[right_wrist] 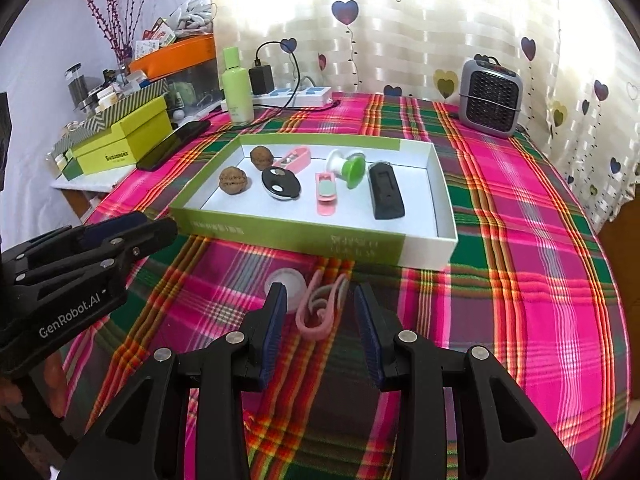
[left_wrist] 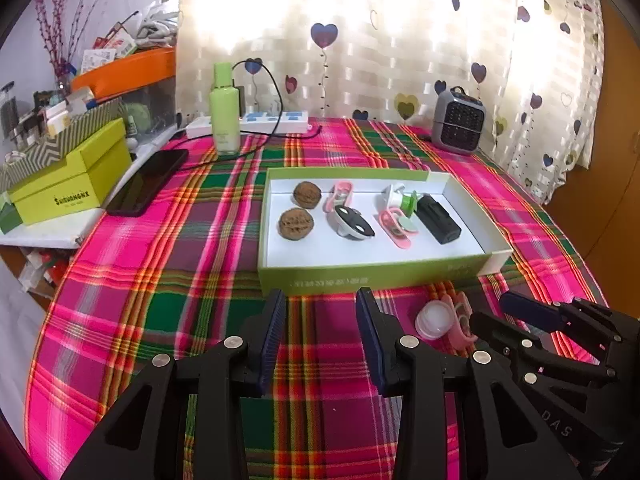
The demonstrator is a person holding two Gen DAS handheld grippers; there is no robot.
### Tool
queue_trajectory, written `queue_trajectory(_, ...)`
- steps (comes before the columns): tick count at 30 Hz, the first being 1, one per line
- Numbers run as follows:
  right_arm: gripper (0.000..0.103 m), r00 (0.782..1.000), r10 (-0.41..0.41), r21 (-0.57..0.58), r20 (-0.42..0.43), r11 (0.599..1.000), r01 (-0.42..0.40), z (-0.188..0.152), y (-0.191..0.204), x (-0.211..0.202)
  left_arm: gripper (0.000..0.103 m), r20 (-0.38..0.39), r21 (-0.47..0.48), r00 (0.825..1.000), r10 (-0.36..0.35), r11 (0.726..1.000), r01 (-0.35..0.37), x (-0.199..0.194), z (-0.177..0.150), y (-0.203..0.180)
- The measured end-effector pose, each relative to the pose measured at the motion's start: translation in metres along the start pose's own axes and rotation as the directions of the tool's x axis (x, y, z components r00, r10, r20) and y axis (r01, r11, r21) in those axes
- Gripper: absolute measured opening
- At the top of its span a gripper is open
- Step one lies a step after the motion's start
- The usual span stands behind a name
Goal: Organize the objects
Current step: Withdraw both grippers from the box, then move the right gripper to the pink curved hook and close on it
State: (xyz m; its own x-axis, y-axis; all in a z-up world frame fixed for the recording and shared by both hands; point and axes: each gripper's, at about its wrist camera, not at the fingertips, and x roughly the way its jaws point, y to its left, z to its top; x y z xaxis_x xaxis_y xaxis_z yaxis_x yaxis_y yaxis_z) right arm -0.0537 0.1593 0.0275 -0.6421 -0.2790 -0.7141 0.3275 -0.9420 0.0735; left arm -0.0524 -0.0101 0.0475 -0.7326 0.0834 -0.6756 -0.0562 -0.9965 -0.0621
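A shallow green-and-white box [left_wrist: 372, 276] [right_wrist: 288, 232] lies on the plaid cloth. It holds two walnuts [left_wrist: 296, 224], two pink clips [left_wrist: 396, 230], a black-and-white oval gadget [left_wrist: 354, 220], a green-and-white spool [left_wrist: 402, 200] and a black block [left_wrist: 438, 218]. In front of the box lie a small white jar [left_wrist: 432, 320] [right_wrist: 286, 284] and a pink clip [right_wrist: 322, 308] [left_wrist: 460, 320]. My right gripper [right_wrist: 320, 320] is open, its fingers either side of the pink clip, apart from it. My left gripper [left_wrist: 320, 328] is open and empty over bare cloth to the left.
At the back stand a green bottle [left_wrist: 225, 112], a white power strip [left_wrist: 256, 122] with a black cable, and a small grey heater [left_wrist: 458, 120]. A black phone [left_wrist: 148, 186] and stacked green boxes [left_wrist: 68, 184] crowd a shelf on the left.
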Motion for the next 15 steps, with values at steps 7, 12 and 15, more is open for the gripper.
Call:
queue_trajectory(7, 0.037, 1.000, -0.008, 0.023, -0.006, 1.000, 0.008, -0.008, -0.006, 0.001, 0.035, -0.022, 0.021, 1.000, -0.015, 1.000, 0.016, 0.003, -0.010, -0.007)
queue_trajectory(12, 0.037, 1.000, -0.017, 0.044, -0.018, 0.999, 0.018, -0.012, -0.016, 0.002, 0.035, -0.038, 0.027, 0.998, -0.043, 0.999, 0.044, 0.006, -0.016, -0.011)
queue_trajectory(15, 0.037, 0.999, -0.023, 0.053, -0.024, 0.998, 0.024, -0.012, -0.020, 0.002, 0.039, -0.048, 0.029, 0.997, -0.053, 0.998, 0.054, 0.009, -0.017, -0.014)
